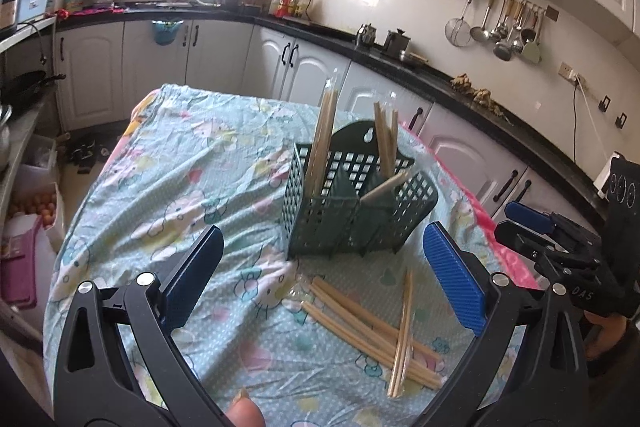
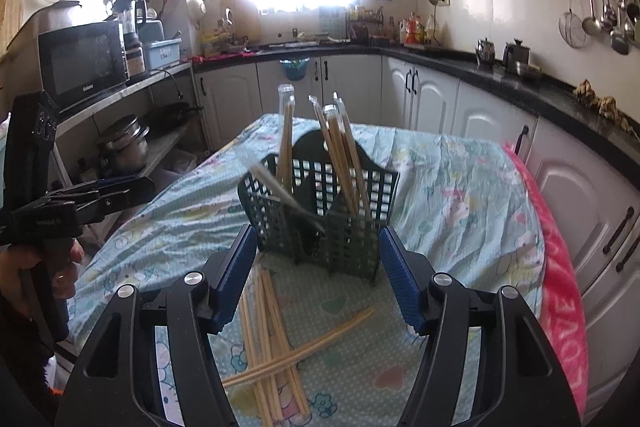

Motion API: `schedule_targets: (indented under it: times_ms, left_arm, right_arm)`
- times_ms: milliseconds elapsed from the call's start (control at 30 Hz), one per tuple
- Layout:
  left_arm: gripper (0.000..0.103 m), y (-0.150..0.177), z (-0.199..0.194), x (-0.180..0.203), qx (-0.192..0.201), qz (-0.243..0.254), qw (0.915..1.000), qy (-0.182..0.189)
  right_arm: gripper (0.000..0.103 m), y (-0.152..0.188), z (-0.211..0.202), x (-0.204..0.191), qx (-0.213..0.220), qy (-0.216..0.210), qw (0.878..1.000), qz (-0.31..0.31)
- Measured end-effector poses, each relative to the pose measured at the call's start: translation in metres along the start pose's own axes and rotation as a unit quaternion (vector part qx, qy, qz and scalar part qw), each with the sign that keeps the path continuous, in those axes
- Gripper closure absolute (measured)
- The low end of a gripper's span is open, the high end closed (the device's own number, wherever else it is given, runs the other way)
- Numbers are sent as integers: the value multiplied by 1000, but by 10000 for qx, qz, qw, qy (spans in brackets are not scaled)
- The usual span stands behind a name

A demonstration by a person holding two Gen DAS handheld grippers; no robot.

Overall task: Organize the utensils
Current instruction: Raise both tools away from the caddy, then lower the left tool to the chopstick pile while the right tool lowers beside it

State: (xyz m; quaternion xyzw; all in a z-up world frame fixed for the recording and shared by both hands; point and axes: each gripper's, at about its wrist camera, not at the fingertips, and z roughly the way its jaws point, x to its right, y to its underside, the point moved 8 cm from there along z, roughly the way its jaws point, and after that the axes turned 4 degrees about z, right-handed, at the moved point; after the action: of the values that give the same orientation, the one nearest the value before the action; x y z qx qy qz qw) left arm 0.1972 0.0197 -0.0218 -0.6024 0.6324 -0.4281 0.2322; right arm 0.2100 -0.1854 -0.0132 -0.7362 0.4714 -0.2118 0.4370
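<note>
Kitchen bg w/ white cabinets, black counter; work surface is a table covered w/ a teal cartoon-print cloth (image 1: 192, 163). Green mesh utensil caddy (image 1: 352, 211) is set mid-table, several chopsticks (image 2: 340, 155) already stood in its compartments, tips leaning up and slightly outward; one stick is seen blurred, tilted across the caddy's left compartment. Loose chopsticks (image 1: 372, 331) are left lying flat on the cloth just in front of the caddy, long axes mostly running from the caddy toward the cameras, a couple crossed diagonally over the bundle. Left gripper (image 1: 324, 275) is held w/ jaws spread wide, nothing between them; right gripper (image 2: 318, 275) likewise w/ jaws apart, empty, hovering above the loose pile. Step judged: pick next stick(s) from pile. To be done well: jaws should be lined across the stick's long axis, grip taken near mid-length or upper third, the top crossed stick taken first so the bundle isn't scattered, then the stick tipped upright before it's dropped into a compartment.
</note>
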Motion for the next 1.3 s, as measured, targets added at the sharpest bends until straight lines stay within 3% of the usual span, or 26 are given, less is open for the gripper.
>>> schedule_targets:
  times_ms: [633,833,1100,1300]
  left_arm:
    - [11,60,36,3,-858,-91,9961,200]
    - [24,78,52,3,-1187,-218,9923,288]
    - [57,96,78,-3,-1599,-678,9830,589]
    - [64,102,97,-10,-1861,-931,9759,657]
  right_arm:
    - [42,70,42,25,-974,272,9944,303]
    - [47,84,54,32,-1208,271,9912,468]
    - [58,100,80,30,-1608,92,9844,707]
    - [64,107,101,34,-1916,122,9770,933]
